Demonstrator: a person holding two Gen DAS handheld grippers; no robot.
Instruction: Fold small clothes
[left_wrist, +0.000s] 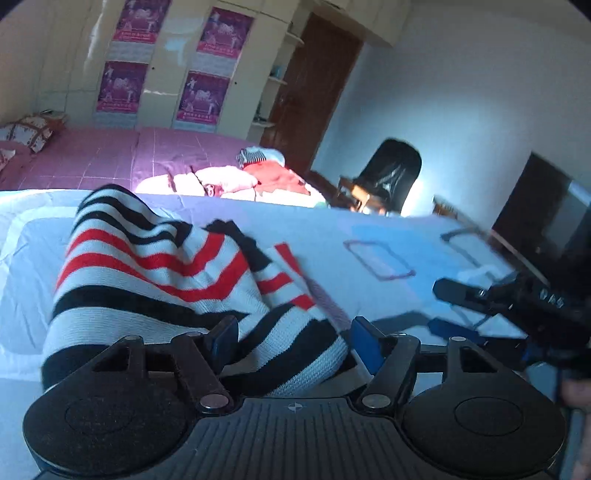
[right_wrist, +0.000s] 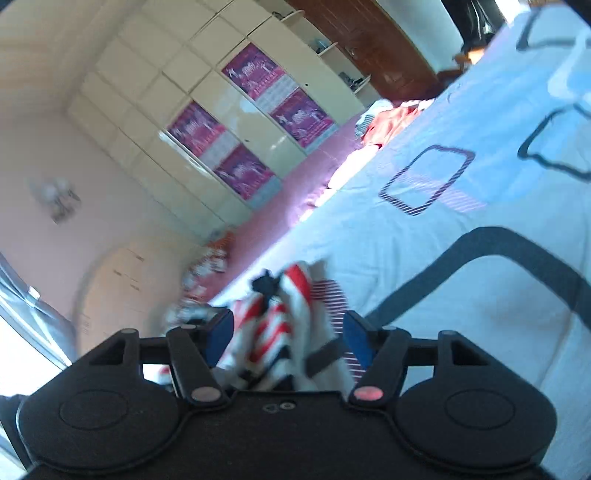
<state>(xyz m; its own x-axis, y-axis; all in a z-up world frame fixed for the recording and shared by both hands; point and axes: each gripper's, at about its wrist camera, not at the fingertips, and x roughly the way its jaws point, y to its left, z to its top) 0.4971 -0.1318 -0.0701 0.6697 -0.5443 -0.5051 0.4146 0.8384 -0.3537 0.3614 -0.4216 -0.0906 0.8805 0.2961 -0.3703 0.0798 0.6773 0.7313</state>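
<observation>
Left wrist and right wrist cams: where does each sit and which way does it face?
Left wrist: on the left gripper, facing along open jaws over the striped garment and bedsheet toward the wardrobe; the right gripper shows at right.
Right wrist: on the right gripper, rolled, so the bed slants; jaws open with the garment between them.
Shared: garment, bedsheet, wardrobe, clothes pile.

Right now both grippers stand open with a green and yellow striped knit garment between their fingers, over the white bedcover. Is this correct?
Not quite: the colours are wrong. The striped knit garment is red, white and black, as the left wrist view shows. The rest holds: the left gripper and the right gripper stand open with the garment between their fingers, over the white bedcover.
</observation>
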